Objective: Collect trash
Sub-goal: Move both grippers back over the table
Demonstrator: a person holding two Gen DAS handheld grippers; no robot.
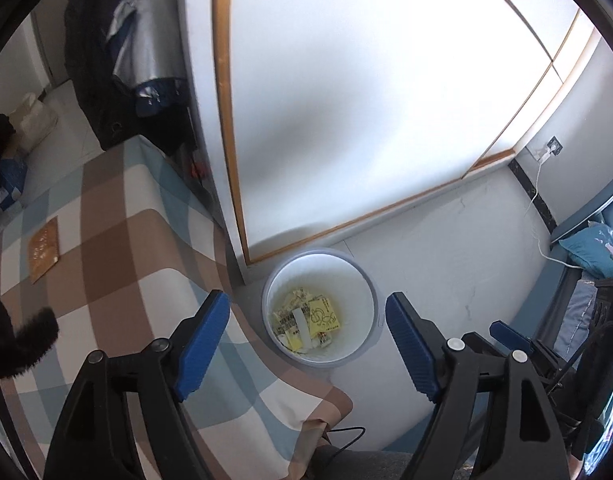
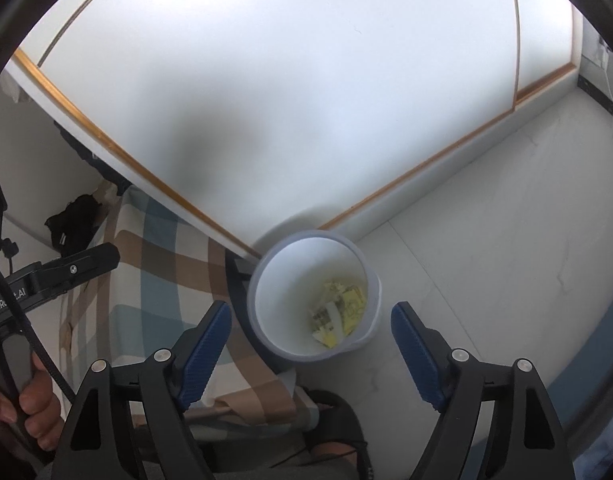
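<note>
Both tools, left tool (image 1: pixel 308 324) and right tool (image 2: pixel 311 334), gape wide and empty above the upright white bin (image 1: pixel 368 292) on the floor beside the checked bed (image 1: pixel 106 240), yellow trash (image 1: pixel 306 322) at its bottom; only the left view shows a brown packet (image 1: pixel 44 248) on the bed, only the right a hand (image 2: pixel 34 408).

Waste bin (image 1: pixel 368 280) was white, translucent. Paper scraps (image 1: pixel 308 322) inside were yellow with black print. Bed cover (image 1: pixel 118 248) was checked brown, cream, grey-blue. Wardrobe door (image 1: pixel 366 100) was white with orange-brown trim. Left claw (image 1: pixel 308 340) and right claw (image 2: pixel 311 344) had blue ribbed pads (image 1: pixel 202 344) on black frames. Floor (image 1: pixel 446 248) was pale grey.
</note>
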